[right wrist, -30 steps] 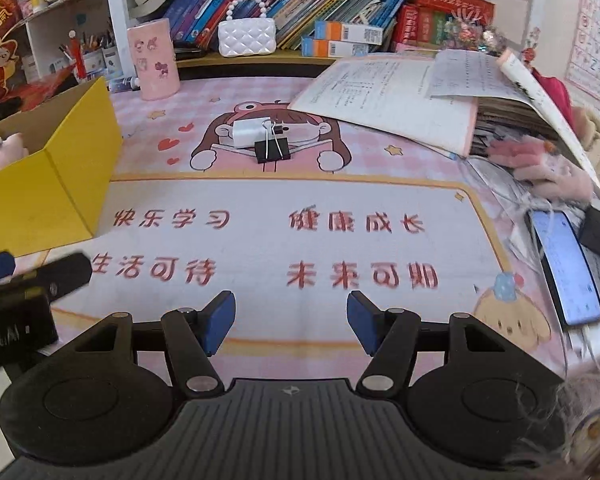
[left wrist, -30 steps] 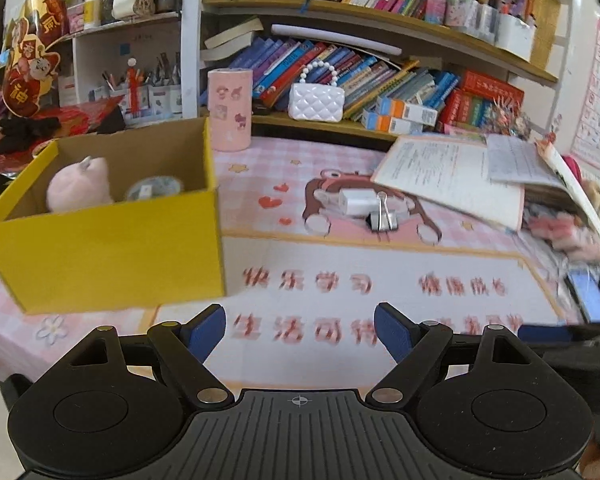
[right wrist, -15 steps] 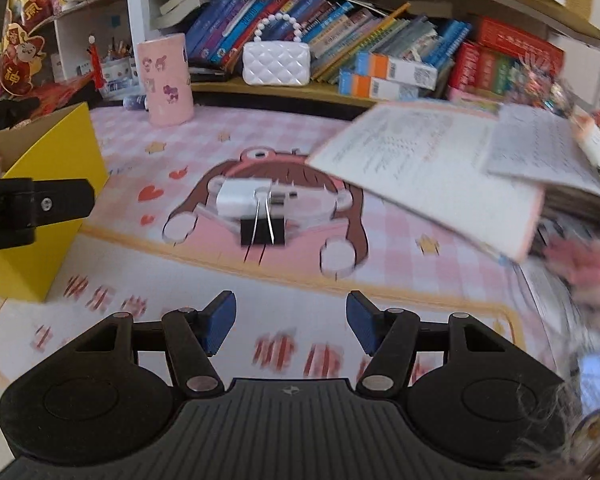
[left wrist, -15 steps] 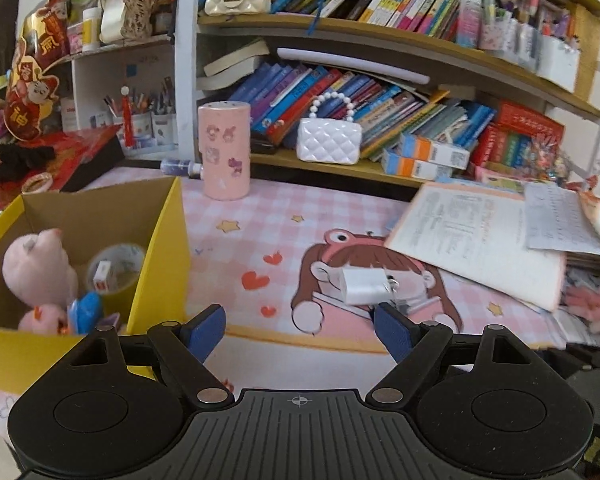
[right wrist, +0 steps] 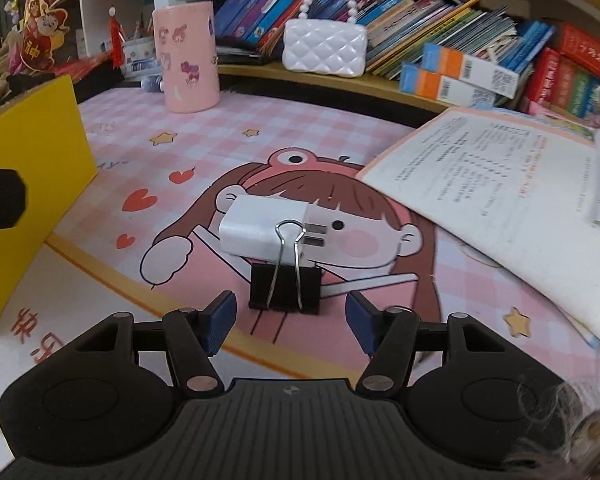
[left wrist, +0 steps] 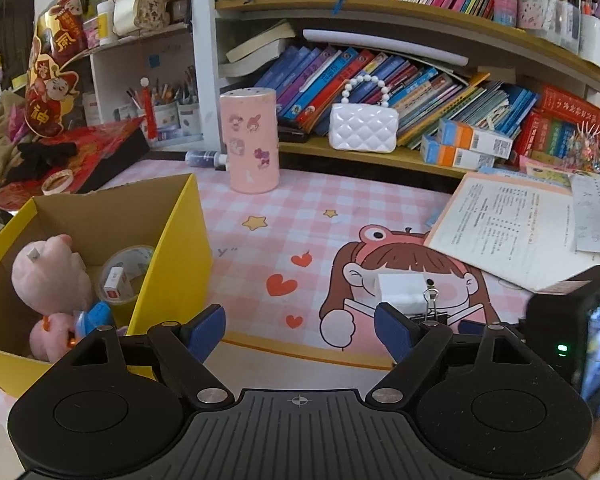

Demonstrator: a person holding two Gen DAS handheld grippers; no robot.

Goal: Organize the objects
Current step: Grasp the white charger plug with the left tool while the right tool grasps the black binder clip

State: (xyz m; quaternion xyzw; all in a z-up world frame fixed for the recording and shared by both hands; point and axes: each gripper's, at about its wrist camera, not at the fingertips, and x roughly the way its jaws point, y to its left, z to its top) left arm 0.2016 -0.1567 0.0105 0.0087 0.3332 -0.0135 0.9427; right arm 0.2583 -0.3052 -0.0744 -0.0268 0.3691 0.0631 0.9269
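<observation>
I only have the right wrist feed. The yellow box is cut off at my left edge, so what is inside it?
Observer: From the left wrist view, the yellow box already holds a pink plush toy, a roll of clear tape and a small blue item I cannot identify.
Operator: Is the left gripper carrying anything?
Observer: No. The left gripper is open and empty, hovering over the mat beside the box.
Operator: What is that black shape at my left edge?
Observer: I cannot say for sure; probably part of the left gripper. The left view shows a dark device with a lit screen at its right edge, beside the binder clip and white charger.
</observation>
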